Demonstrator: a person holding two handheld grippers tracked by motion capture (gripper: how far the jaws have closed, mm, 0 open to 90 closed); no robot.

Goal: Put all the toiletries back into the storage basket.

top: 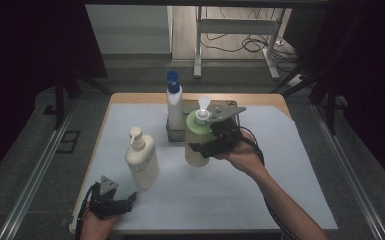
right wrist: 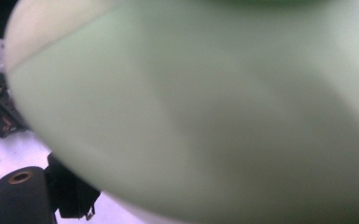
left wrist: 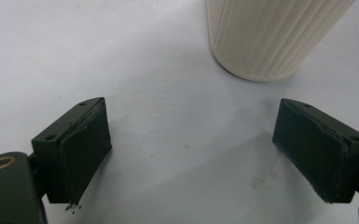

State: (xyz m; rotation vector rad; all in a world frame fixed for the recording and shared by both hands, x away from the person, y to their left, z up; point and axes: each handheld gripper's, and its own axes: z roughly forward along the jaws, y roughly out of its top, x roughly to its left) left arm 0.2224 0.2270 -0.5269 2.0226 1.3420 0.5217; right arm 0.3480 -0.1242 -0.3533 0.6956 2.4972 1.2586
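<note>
Right gripper (top: 207,142) hugs the fat light-green pump bottle with a white top (top: 198,139) round its middle, jaws wide and pressed on its sides. It looks lifted a bit off the white table cover (top: 290,165), just in front of the dark little basket (top: 176,132) that holds a white bottle with a blue cap (top: 174,102). To do this well, keep the green bottle straight up and squeeze firmly so it won't slip. Left gripper (top: 111,202) rests open near the cream ribbed pump bottle (top: 141,159), holding nothing.
</note>
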